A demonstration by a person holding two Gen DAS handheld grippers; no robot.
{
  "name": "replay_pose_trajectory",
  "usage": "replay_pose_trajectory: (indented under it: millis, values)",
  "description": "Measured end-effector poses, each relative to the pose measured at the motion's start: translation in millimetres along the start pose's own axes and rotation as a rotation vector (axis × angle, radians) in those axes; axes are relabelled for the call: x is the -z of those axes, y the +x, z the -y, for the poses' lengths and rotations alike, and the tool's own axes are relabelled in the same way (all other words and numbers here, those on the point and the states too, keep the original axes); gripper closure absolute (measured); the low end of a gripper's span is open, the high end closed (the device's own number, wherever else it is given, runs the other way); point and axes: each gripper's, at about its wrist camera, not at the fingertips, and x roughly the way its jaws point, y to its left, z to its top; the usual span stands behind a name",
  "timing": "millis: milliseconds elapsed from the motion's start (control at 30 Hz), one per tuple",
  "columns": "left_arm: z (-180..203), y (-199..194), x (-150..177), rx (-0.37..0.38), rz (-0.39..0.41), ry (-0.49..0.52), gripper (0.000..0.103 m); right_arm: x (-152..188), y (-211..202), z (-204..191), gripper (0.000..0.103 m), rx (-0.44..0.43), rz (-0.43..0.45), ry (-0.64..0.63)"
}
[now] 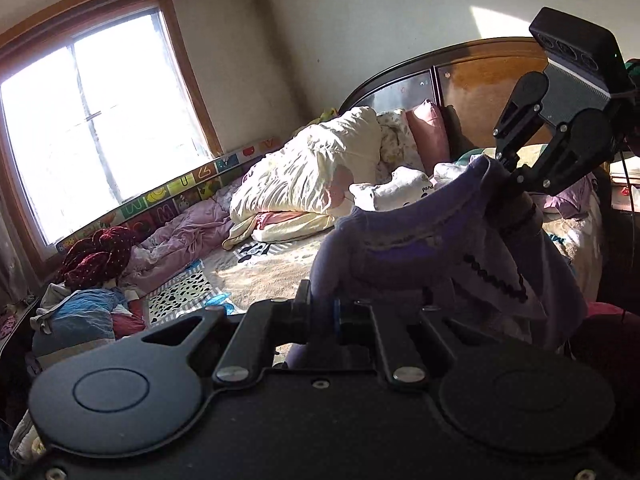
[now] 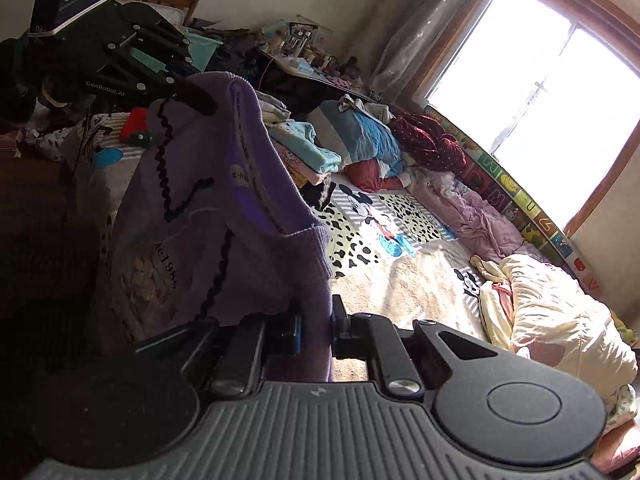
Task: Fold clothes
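Observation:
A purple knit sweater (image 1: 420, 248) with black wavy trim hangs stretched in the air above the bed, held between both grippers. My left gripper (image 1: 324, 304) is shut on one end of its neckline at the bottom of the left wrist view. My right gripper (image 1: 506, 168) pinches the other end, higher up at the right. In the right wrist view the sweater (image 2: 192, 208) drapes down to the left, showing a printed front. The right gripper (image 2: 316, 320) has its pads pressed on a fold of the knit. The left gripper (image 2: 200, 100) holds the far corner at upper left.
Under the sweater lies a bed with a cartoon-mouse blanket (image 2: 400, 216). A cream quilt (image 1: 312, 172) and pillows are heaped by the wooden headboard (image 1: 480, 80). Piled clothes (image 1: 80, 312) sit at the foot, an alphabet mat (image 1: 180, 192) lines the window (image 1: 100, 120) side, and a cluttered desk (image 2: 296, 52) stands beyond.

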Motion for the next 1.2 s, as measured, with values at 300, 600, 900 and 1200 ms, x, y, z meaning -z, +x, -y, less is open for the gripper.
replay_pose_trajectory:
  millis: [300,600,900,1200]
  values:
    - [-44,49,-57,-0.297,0.23,0.099,0.094,-40,88,82,0.091,0.385,0.114,0.194]
    - [11,105,42,-0.142,-0.044,0.214,0.094,5,121,37,0.09,0.331,0.015,0.076]
    - [98,142,187,0.023,-0.362,0.338,0.094,138,278,-115,0.09,0.057,-0.445,-0.113]
    - [62,102,178,0.098,-0.367,0.058,0.079,124,228,-113,0.068,0.036,-0.355,-0.102]
